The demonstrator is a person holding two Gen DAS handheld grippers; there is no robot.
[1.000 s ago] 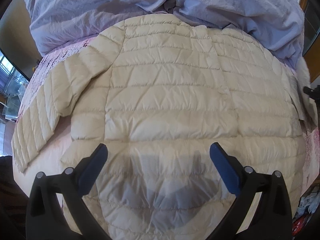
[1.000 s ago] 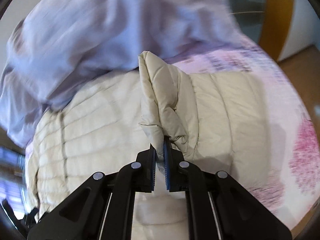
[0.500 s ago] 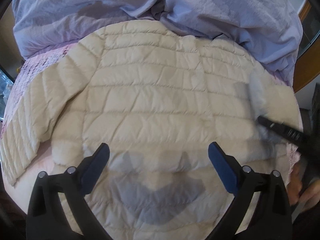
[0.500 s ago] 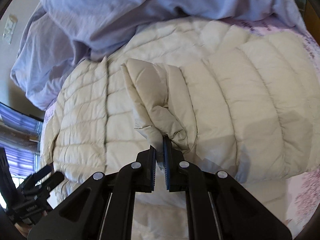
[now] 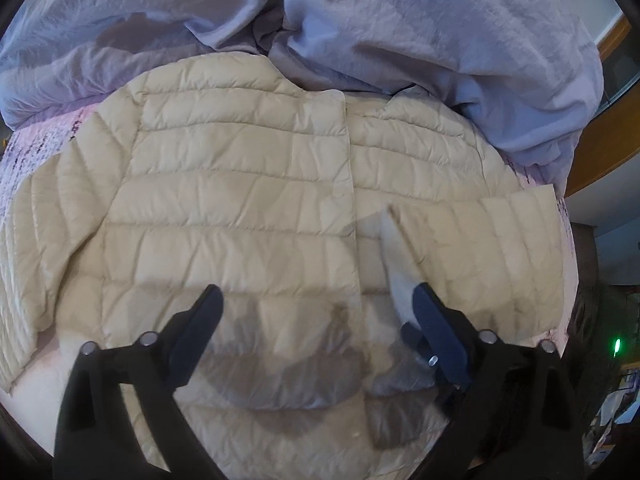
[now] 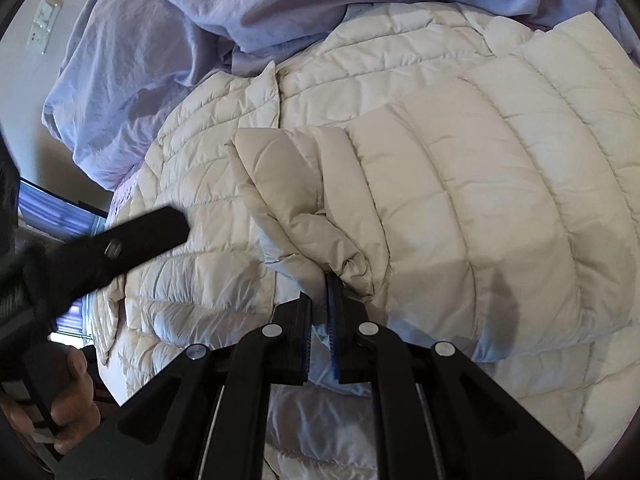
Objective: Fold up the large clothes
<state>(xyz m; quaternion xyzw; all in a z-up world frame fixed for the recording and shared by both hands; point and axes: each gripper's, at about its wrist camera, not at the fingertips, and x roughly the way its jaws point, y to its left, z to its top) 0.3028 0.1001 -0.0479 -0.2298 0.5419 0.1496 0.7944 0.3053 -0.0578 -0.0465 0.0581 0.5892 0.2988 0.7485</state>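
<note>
Crumpled lilac bedding (image 5: 420,32) borders a cream quilted puffer jacket (image 5: 240,200)

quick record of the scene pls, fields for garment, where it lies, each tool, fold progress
garment: cream puffer jacket, front up
surface: bed, lilac duvet bunched behind it
right tool: shut on the right sleeve cuff, sleeve pulled across the chest
left tool: open above the hem, jaws just narrowing a little, holding nothing
left sleeve: spread out, unfolded
</note>
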